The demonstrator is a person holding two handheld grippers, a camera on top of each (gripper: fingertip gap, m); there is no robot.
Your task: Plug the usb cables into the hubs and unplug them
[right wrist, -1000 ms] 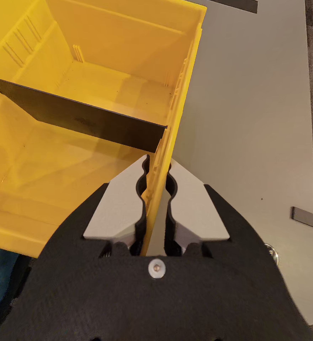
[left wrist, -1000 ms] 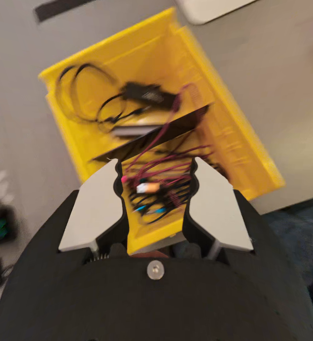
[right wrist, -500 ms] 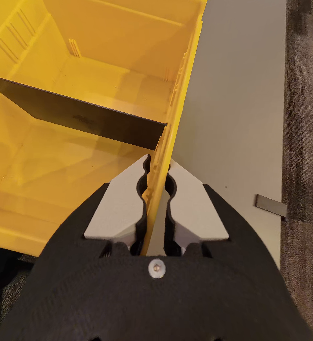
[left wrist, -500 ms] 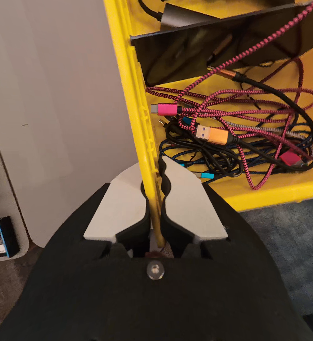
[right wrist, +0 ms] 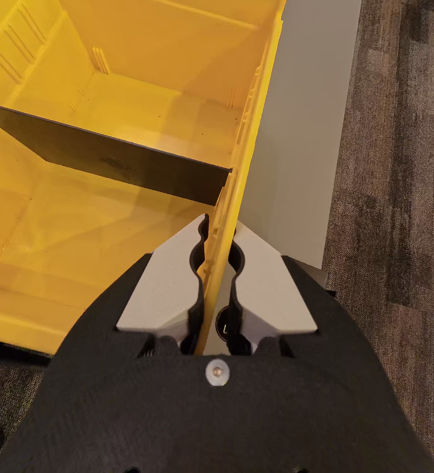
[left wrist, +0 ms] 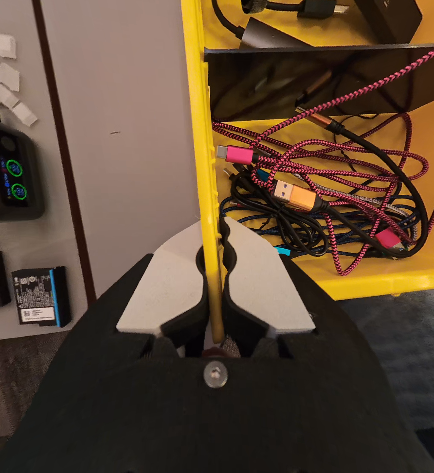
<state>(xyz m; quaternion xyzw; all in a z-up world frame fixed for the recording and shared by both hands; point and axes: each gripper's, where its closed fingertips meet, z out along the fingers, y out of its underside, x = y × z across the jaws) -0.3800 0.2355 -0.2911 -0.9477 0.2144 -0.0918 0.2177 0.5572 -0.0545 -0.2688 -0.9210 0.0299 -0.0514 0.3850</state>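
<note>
In the left wrist view, a yellow bin [left wrist: 198, 128] holds a tangle of USB cables [left wrist: 359, 204], with an orange USB plug [left wrist: 295, 195] and a pink plug [left wrist: 236, 154] on top. Behind its black divider [left wrist: 287, 76] lie a grey hub [left wrist: 264, 35] and a black hub [left wrist: 387, 18]. My left gripper [left wrist: 212, 222] is shut on this bin's left wall. In the right wrist view, my right gripper [right wrist: 221, 220] is shut on the right wall of an empty yellow bin [right wrist: 259, 102], which has a black divider [right wrist: 134, 158].
The bins sit on a grey table [left wrist: 128, 128]. To the left are a charger with a lit display [left wrist: 11, 174], black batteries [left wrist: 41, 297] and white scraps [left wrist: 3, 64]. The table's right edge [right wrist: 339, 153] is close to the empty bin, with carpet [right wrist: 395, 179] beyond it. Left tips to right tips: about 100 cm.
My left gripper came down from above the cable bin, open, and closed on its left wall. My right gripper kept its hold, and its bin slid right toward the table's edge.
</note>
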